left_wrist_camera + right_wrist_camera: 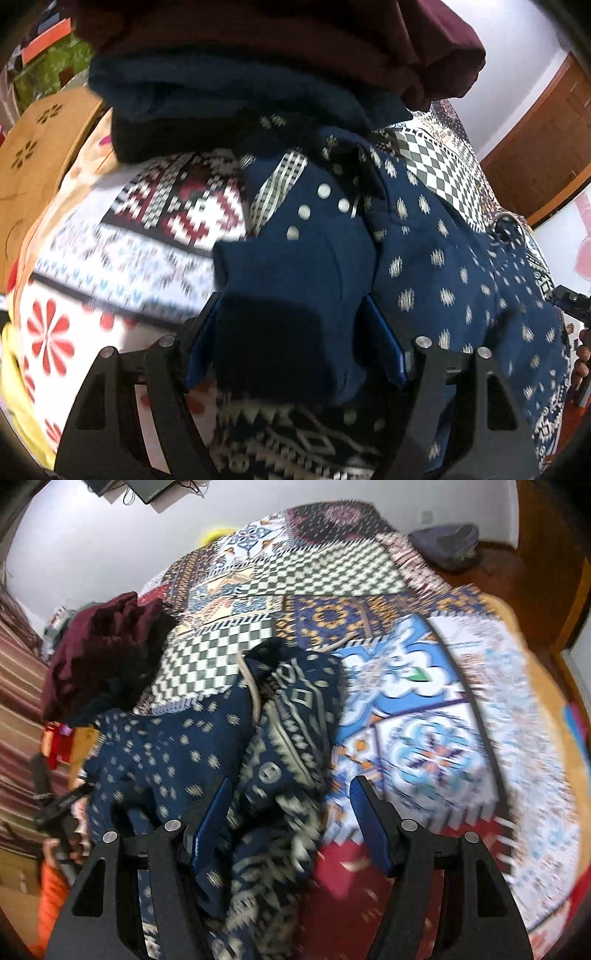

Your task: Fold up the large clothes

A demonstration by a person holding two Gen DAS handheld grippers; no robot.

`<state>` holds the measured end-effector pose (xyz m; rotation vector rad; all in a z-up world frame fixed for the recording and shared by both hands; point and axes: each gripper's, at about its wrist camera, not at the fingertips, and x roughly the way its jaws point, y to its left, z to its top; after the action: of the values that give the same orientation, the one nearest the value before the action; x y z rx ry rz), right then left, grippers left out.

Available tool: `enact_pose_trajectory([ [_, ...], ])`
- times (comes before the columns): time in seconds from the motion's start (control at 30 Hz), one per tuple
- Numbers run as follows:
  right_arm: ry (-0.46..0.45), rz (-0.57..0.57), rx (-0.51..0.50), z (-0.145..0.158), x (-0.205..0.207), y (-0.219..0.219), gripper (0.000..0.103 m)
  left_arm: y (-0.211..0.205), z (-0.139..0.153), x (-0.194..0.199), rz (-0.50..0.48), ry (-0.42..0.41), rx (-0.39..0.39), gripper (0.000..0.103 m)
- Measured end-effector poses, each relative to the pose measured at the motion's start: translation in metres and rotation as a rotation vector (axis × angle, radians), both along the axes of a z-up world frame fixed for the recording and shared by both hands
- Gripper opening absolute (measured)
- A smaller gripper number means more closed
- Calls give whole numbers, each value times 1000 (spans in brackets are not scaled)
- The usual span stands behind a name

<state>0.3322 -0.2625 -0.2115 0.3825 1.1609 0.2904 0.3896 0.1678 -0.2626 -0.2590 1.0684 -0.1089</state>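
A navy garment with white dot and ikat print point(443, 266) lies crumpled on a patchwork bedspread point(332, 572); it also shows in the right wrist view point(177, 753). My left gripper point(291, 332) has its blue pads spread wide with a thick bunch of the navy cloth between them. My right gripper point(291, 812) is open, its left pad point(210, 823) against the garment's patterned border, its right pad over the bedspread. The other gripper shows at the left edge point(55, 801).
A stack of folded clothes, maroon on top point(295, 29) over dark blue, sits beyond the garment; it also shows in the right wrist view point(99, 653). A wooden headboard point(33, 155) is at left. A wooden door point(546, 140) and floor lie beyond the bed.
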Motion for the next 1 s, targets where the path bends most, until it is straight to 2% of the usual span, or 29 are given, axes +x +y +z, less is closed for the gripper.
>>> enact_pose_trajectory([
  [0.13, 51, 11, 16, -17, 22, 8, 62, -3, -3, 14, 5, -8, -1, 73],
  [0.2, 72, 25, 1, -20, 28, 15, 62, -7, -1, 15, -18, -38, -7, 51],
  [0.23, 86, 36, -8, -22, 31, 20, 61, -9, -1, 16, -19, -48, 8, 50],
  [0.3, 100, 62, -55, -25, 32, 25, 47, -16, 0, 13, -22, -71, 35, 39],
  [0.33, 112, 82, -80, -28, 32, 29, 29, -15, 3, 8, -23, -78, 46, 37],
  [0.4, 98, 83, -82, -25, 30, 28, 25, -18, 9, 4, -25, -81, 47, 24],
  [0.5, 35, 72, -67, -7, 20, 25, 19, -20, 23, -4, -33, -87, 39, 20],
  [0.57, -24, 58, -47, 14, 12, 21, 18, -29, 40, -12, -61, -106, 53, 18],
  [0.67, -114, 66, -73, 48, 2, 19, 17, -43, 64, -23, -109, -148, 75, 17],
  [0.83, -221, 73, -115, 101, -5, 7, 15, -86, 117, -38, -183, -264, 103, 16],
  [1.0, -306, 53, -163, 132, 4, 2, 15, -119, 158, -36, -210, -356, 113, 16],
])
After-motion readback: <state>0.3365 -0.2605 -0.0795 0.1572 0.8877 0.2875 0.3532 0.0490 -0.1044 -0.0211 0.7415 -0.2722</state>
